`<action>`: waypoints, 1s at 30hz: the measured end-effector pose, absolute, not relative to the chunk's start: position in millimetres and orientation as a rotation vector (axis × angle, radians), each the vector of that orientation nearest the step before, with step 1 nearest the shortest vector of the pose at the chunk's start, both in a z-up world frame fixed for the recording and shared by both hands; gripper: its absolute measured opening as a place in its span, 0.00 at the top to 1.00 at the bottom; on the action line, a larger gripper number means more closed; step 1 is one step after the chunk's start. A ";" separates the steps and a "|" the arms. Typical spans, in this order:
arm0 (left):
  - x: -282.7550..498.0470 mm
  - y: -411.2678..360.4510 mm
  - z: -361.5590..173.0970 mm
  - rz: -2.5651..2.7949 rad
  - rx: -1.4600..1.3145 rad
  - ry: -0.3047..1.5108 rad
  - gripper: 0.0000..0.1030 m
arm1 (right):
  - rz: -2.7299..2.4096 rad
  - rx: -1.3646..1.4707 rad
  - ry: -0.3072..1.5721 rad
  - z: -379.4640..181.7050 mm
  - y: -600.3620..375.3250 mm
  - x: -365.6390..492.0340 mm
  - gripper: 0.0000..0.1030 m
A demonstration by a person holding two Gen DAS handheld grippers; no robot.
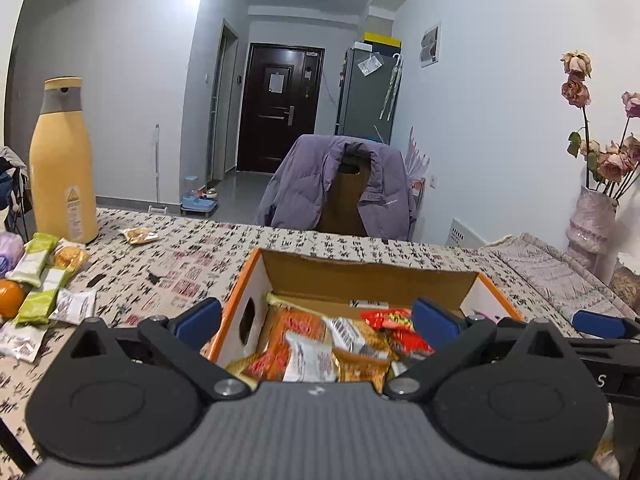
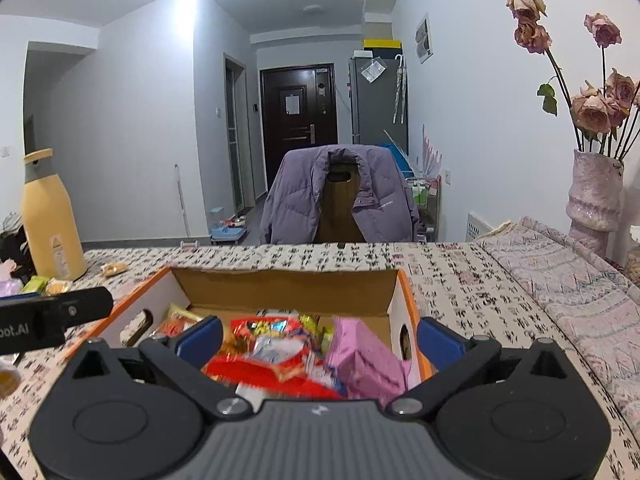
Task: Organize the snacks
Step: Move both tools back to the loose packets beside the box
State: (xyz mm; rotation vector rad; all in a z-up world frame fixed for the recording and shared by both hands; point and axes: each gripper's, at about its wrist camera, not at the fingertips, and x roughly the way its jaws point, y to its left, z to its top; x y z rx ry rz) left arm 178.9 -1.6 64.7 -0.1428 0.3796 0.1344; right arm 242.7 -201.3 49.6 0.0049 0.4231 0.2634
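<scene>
We hold the left gripper over the near left side of the cardboard box, its blue pads spread wide with nothing between them. Our right gripper hangs over the same box from the near side, its pads also wide apart and empty. The box sits on the patterned tablecloth and is full of snack packets: a red packet, a pink packet, an orange packet. More loose snacks lie on the cloth to the far left, near a yellow bottle. A chair with a purple jacket stands beyond the table.
</scene>
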 end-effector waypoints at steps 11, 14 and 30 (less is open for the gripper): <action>126.2 5.1 51.3 0.136 -0.140 0.419 0.00 | 0.292 -0.030 0.484 30.9 -205.3 190.5 0.00; 112.1 5.1 44.4 0.129 -0.123 0.442 0.00 | 0.302 -0.044 0.508 22.1 -204.4 176.4 0.00; 41.3 16.5 0.0 0.061 -0.087 0.568 0.00 | 0.370 -0.005 0.641 -17.9 -194.8 110.2 0.00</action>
